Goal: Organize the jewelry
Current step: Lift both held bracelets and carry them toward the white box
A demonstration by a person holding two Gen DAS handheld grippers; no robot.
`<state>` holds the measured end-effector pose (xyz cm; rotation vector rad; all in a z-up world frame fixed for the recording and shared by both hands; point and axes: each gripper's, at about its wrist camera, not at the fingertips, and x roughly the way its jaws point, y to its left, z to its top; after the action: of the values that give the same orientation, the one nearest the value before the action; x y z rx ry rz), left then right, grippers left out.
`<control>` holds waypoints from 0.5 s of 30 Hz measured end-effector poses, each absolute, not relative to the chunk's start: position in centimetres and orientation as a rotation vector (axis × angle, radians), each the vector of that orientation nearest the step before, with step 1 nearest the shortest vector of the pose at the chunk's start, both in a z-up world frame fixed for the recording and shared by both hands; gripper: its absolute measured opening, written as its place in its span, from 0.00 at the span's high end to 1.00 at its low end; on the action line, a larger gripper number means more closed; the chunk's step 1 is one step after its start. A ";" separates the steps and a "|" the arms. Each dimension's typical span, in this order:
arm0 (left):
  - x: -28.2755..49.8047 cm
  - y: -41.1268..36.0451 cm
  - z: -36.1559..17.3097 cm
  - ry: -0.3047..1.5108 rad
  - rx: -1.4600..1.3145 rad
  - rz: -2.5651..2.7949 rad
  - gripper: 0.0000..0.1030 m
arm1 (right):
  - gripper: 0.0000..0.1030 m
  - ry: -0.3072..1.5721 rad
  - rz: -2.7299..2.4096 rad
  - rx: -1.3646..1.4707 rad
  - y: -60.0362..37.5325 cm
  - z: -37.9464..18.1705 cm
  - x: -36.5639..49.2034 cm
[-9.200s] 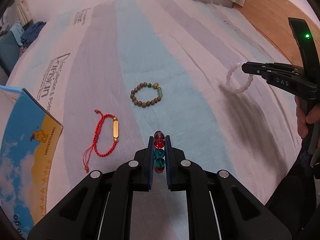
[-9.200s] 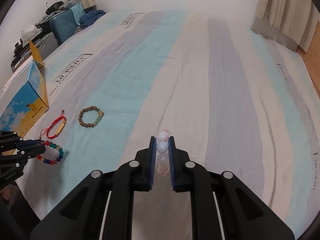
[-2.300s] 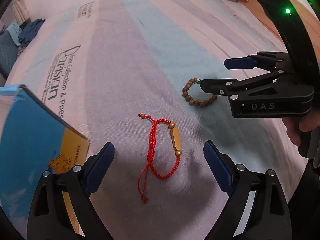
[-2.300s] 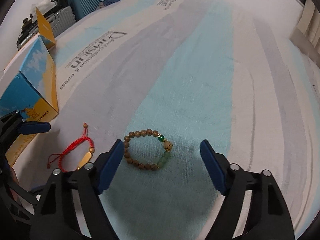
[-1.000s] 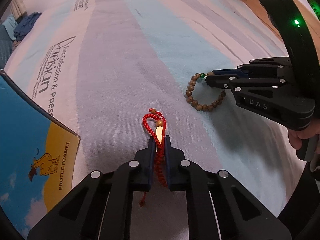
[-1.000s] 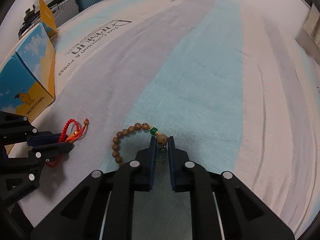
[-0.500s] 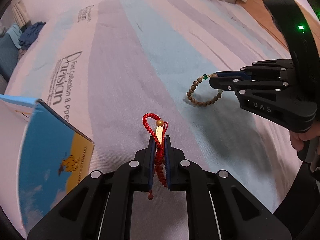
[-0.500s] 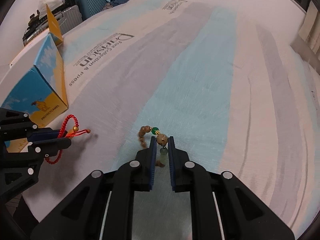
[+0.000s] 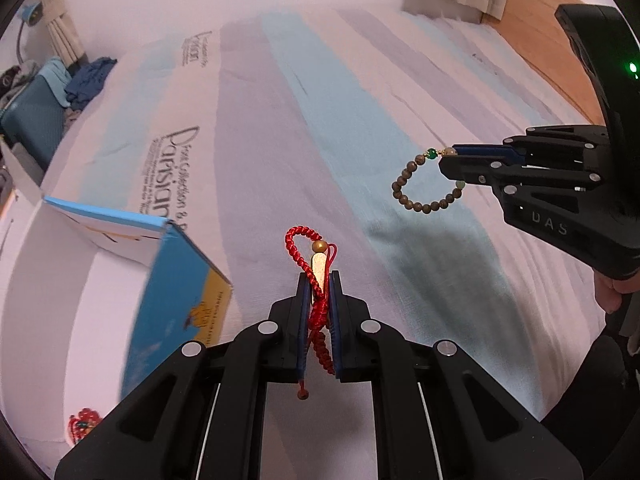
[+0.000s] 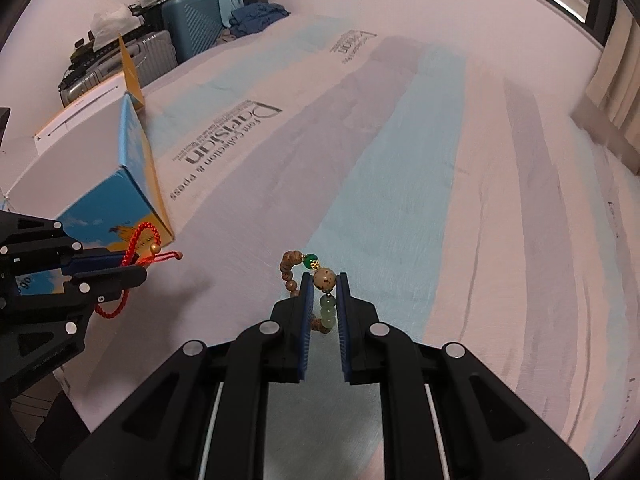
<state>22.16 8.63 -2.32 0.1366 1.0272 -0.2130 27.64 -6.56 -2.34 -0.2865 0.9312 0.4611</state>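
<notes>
My left gripper [image 9: 319, 276] is shut on a red cord bracelet [image 9: 316, 280] with a gold bar, held in the air above the striped bedsheet; the same bracelet [image 10: 138, 246] shows at the left of the right wrist view in the left gripper [image 10: 136, 266]. My right gripper [image 10: 323, 278] is shut on a brown wooden bead bracelet [image 10: 316, 276] with green beads, also lifted clear of the sheet. From the left wrist view that bead bracelet [image 9: 424, 184] hangs from the right gripper [image 9: 450, 162] at the right. An open blue and yellow box [image 9: 176, 292] stands to the left.
Inside the box a red beaded piece [image 9: 82, 420] lies on its white floor. The box [image 10: 100, 184] has an upright flap. Suitcases and clothes [image 10: 192, 12] stand beyond the bed's far left edge. A wooden floor [image 9: 552, 64] lies past the bed's right side.
Both grippers have risen with their bracelets, which now hang clear of the sheet. The box's open top has come into view on the left.
</notes>
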 end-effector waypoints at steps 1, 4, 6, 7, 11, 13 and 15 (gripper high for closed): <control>22.0 8.7 -2.0 1.022 0.137 -0.210 0.92 | 0.89 0.925 0.462 -0.288 -6.4 -1.9 27.4; 21.3 9.1 -0.5 1.002 0.140 -0.196 0.92 | 0.90 0.907 0.468 -0.293 -6.1 -0.7 26.9; 21.0 9.4 0.2 0.993 0.142 -0.189 0.92 | 0.89 0.893 0.473 -0.298 -5.8 0.1 26.4; 20.7 9.6 0.6 0.987 0.141 -0.183 0.92 | 0.90 0.885 0.475 -0.300 -5.5 0.6 26.1; 19.8 10.3 1.8 0.975 0.140 -0.164 0.92 | 0.90 0.865 0.482 -0.307 -4.8 2.0 25.3; 19.3 10.6 2.3 0.969 0.139 -0.156 0.92 | 0.90 0.852 0.487 -0.312 -4.2 2.8 24.9; 19.0 10.9 2.7 0.969 0.141 -0.147 0.92 | 0.90 0.844 0.492 -0.315 -3.7 3.3 24.5</control>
<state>18.96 10.88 2.74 0.1408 0.9689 -0.1468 24.54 -3.71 3.33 -0.3153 0.8437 0.4916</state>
